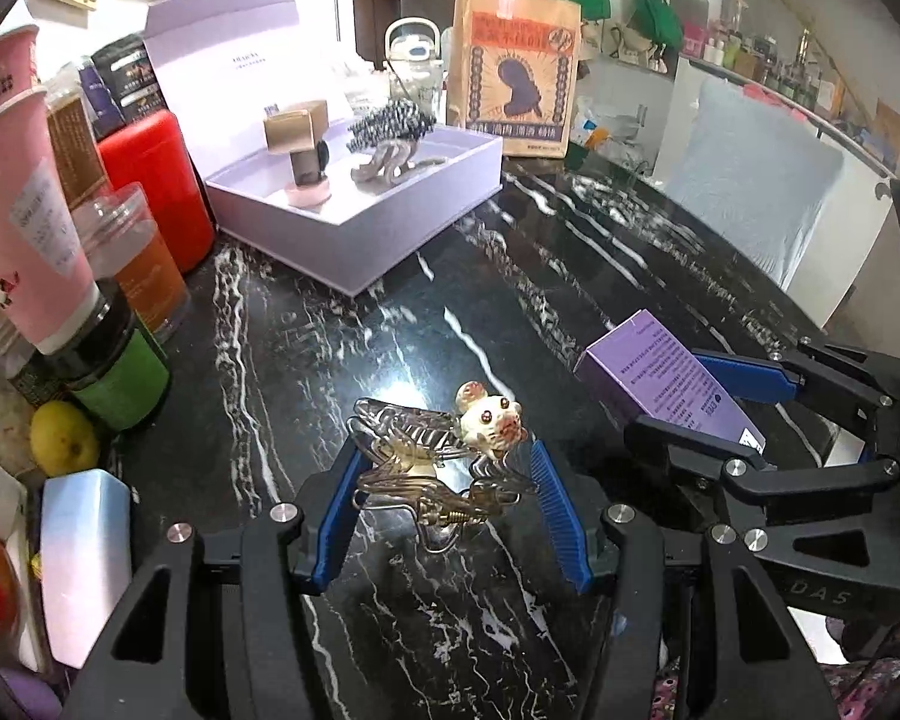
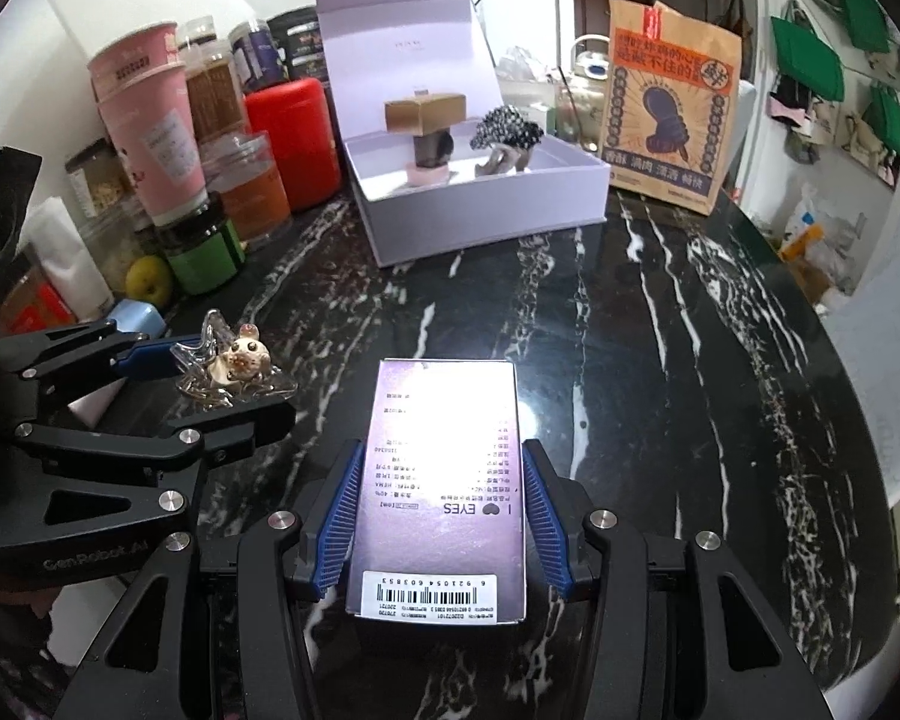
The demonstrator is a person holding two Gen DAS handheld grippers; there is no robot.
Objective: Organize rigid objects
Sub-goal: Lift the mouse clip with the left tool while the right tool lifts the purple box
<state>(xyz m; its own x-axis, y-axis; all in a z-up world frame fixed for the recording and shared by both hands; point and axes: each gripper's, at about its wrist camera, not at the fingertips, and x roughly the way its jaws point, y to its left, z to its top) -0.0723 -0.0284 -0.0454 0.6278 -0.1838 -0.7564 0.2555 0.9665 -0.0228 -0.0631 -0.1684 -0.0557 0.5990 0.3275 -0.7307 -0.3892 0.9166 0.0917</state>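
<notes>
My left gripper (image 1: 444, 456) is shut on a clear claw hair clip (image 1: 432, 468) with a small cream mouse figure (image 1: 492, 423), held just above the black marble table (image 1: 342, 360). In the right wrist view that left gripper (image 2: 234, 384) shows at the left with the hair clip (image 2: 234, 372) between its fingers. My right gripper (image 2: 443, 450) is shut on a purple carton (image 2: 444, 480), label up and barcode toward the camera. The left wrist view shows the right gripper (image 1: 663, 393) and the purple carton (image 1: 660, 378) at the right. An open lilac gift box (image 2: 486, 222) stands at the back.
The lilac gift box (image 1: 390, 228) holds a gold-topped figurine (image 1: 303, 144) and a sparkly black clip (image 1: 390, 120). Pink cups (image 2: 150, 120), jars, a red canister (image 2: 294, 138) and a lemon (image 2: 149, 282) crowd the left side. A paper bag (image 2: 666, 102) stands at the back right. The table's rounded edge (image 2: 858, 420) runs along the right.
</notes>
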